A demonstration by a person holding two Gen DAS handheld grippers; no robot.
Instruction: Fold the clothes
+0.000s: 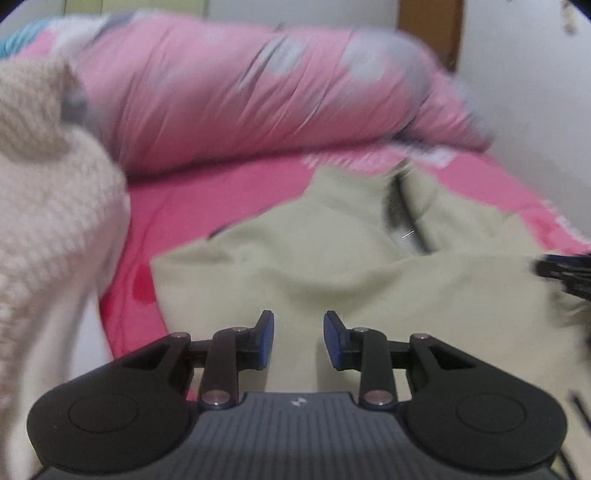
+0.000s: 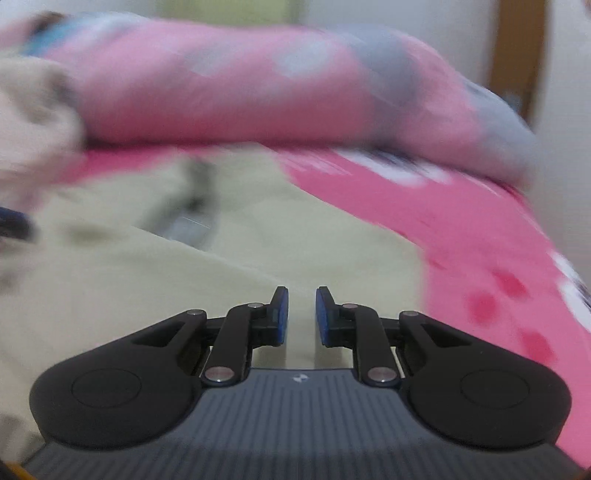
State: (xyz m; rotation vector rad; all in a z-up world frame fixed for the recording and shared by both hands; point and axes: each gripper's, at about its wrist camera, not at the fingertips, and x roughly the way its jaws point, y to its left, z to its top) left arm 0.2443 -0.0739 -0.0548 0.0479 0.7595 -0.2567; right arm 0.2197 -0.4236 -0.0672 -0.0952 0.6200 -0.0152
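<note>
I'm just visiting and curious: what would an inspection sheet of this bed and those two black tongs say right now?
Surface: bed with a pink sheet, patterned in places.
Job's things: a pale green garment lies spread on the sheet, zipper showing near its top.
Clutter: a cream knitted piece at the left; a rolled pink quilt behind.
Grippers: left tongs and right tongs are open above the garment, nothing between the pads.
Cables: nothing seen.
Surroundings: white wall, wooden door frame; both views are blurred.
</note>
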